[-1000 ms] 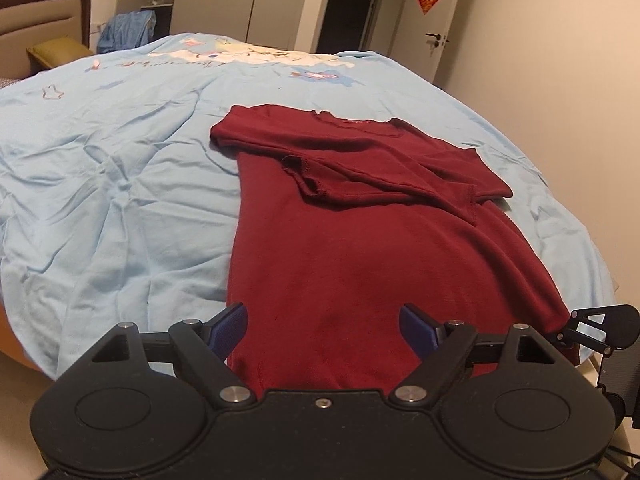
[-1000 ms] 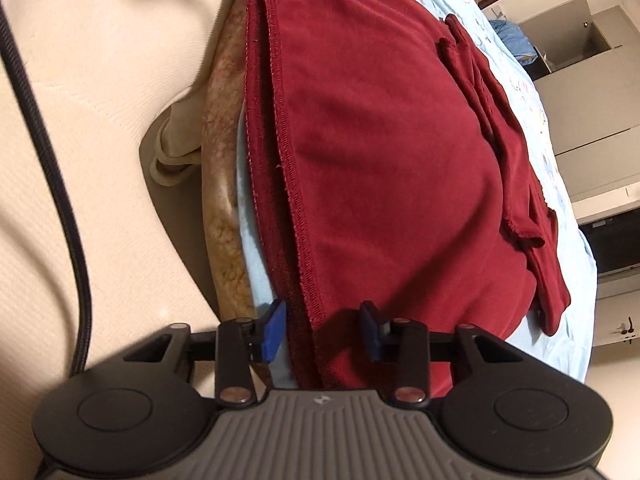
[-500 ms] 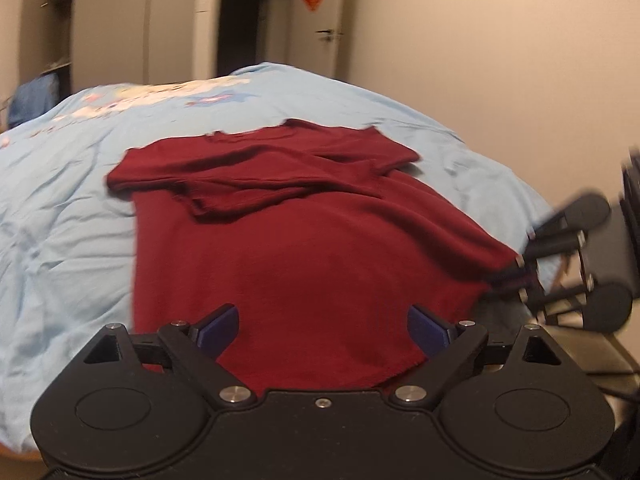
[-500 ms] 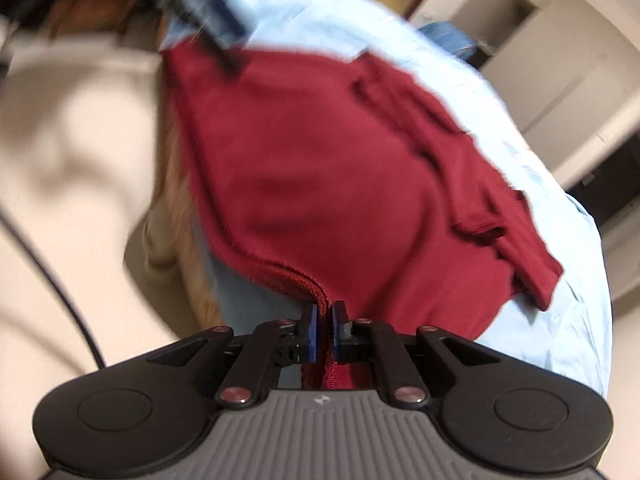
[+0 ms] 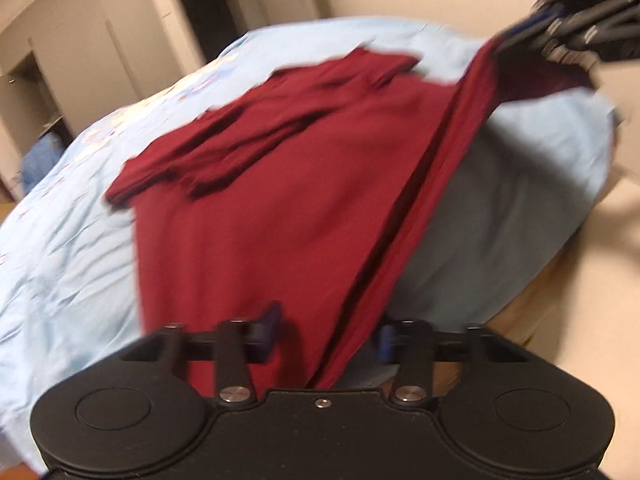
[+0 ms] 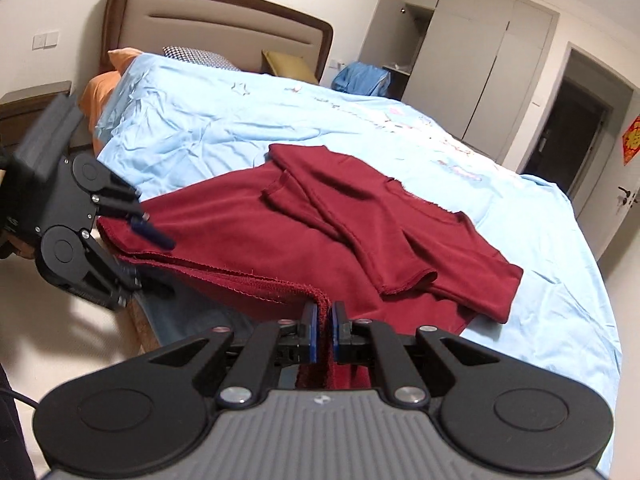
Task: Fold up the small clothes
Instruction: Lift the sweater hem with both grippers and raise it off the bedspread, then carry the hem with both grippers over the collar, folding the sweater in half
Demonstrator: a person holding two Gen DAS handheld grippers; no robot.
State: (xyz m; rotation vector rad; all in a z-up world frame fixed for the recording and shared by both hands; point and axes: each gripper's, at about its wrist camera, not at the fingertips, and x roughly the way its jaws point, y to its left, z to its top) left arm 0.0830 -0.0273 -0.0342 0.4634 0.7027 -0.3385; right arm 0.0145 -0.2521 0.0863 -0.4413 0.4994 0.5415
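A dark red shirt (image 5: 280, 184) (image 6: 248, 232) lies flat on the light blue bed cover (image 5: 80, 240) (image 6: 200, 140), its sleeves folded across the chest. My right gripper (image 6: 324, 316) is shut on the bottom hem's right corner and holds it a little above the bed edge; the blurred left wrist view catches it at top right (image 5: 516, 36). My left gripper (image 5: 328, 332) (image 6: 146, 258) is at the hem's other corner, its blue fingers (image 5: 272, 320) apart with the stretched hem running between them. The hem hangs taut between the two grippers.
A padded headboard (image 6: 216, 28) and pillows (image 6: 200, 56) are at the bed's far end, with a nightstand (image 6: 36, 104) to the left. A blue heap of cloth (image 6: 360, 78) lies by the grey wardrobe (image 6: 480, 60). A dark doorway (image 6: 568, 132) opens at right. Pale floor lies below the bed edge.
The right gripper closed on the hem and lifted it off the bed edge. The left gripper swung to the hem's other corner, and its fingers have come closer together around the fabric.
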